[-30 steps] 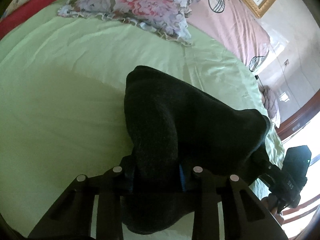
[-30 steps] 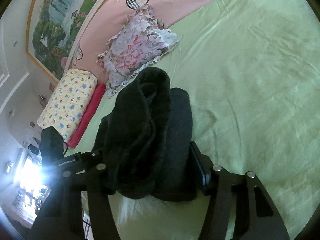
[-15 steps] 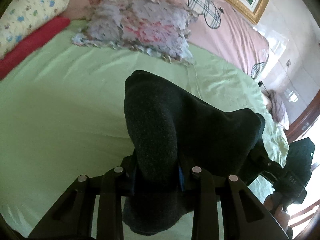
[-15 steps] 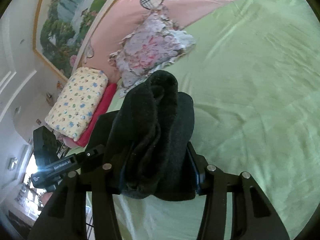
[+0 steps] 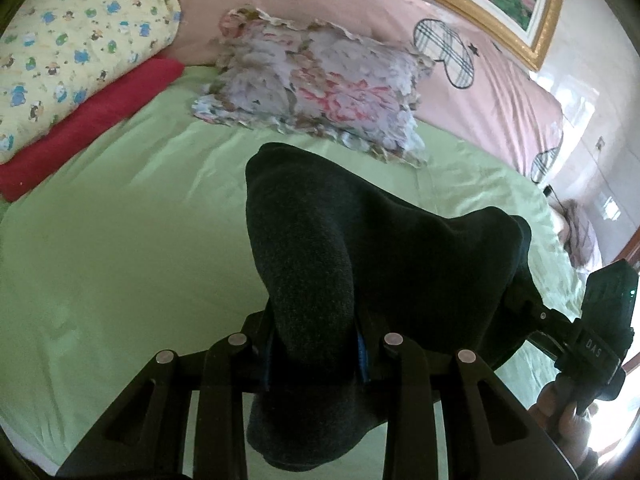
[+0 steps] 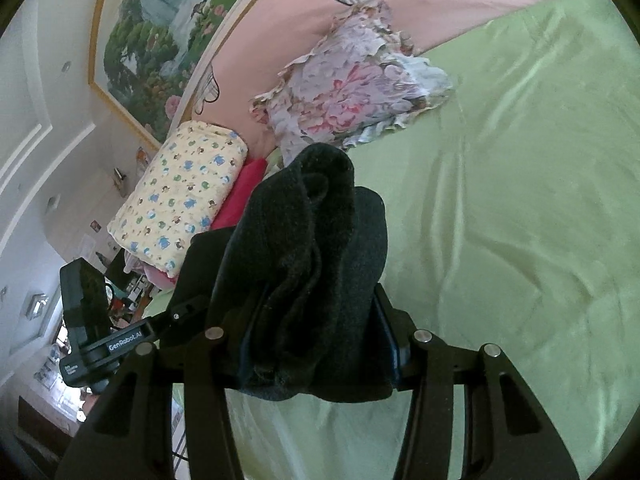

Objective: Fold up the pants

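Observation:
The dark grey pants (image 5: 360,248) are bunched into a thick folded bundle, held in the air above the green bed sheet (image 5: 120,248). My left gripper (image 5: 316,356) is shut on one end of the bundle. My right gripper (image 6: 320,344) is shut on the other end of the pants (image 6: 312,248). The right gripper also shows at the right edge of the left wrist view (image 5: 592,344), and the left gripper at the left of the right wrist view (image 6: 104,344). The fingertips are hidden inside the cloth.
A floral pillow (image 5: 320,88) lies at the head of the bed. A yellow patterned roll (image 5: 68,44) and a red cloth (image 5: 88,124) lie at the far left. A pink quilt (image 5: 480,80) runs along the headboard, under a framed painting (image 6: 160,28).
Both grippers have lifted and tilted up with the pants. The pillows and headboard have come further into view. Both grips are unchanged.

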### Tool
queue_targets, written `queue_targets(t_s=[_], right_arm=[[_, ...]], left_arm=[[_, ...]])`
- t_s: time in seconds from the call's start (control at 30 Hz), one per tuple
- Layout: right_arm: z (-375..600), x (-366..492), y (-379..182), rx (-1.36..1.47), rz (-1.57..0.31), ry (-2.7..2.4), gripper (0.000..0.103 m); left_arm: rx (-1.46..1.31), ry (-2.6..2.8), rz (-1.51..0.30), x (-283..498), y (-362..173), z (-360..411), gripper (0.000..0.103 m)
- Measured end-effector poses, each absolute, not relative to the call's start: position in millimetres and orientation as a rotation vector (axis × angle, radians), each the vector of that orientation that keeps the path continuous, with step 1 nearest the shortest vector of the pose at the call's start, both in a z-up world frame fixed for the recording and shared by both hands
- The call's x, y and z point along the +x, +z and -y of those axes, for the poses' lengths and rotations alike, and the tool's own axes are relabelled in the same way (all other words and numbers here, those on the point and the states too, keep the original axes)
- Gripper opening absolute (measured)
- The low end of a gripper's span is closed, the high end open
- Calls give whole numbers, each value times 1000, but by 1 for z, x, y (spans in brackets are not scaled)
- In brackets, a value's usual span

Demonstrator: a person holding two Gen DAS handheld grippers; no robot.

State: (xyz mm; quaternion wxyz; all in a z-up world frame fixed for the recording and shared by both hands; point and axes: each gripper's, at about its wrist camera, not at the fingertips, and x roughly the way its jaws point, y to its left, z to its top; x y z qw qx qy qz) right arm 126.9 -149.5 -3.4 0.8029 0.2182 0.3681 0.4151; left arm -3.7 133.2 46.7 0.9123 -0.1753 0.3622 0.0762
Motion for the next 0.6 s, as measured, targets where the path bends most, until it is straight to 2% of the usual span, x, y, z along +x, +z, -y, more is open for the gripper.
queue_targets(t_s=[0.6], right_arm=[[80, 195, -7, 409, -797, 897, 51]], left_arm=[[-398, 256, -759, 61, 29, -189, 30]])
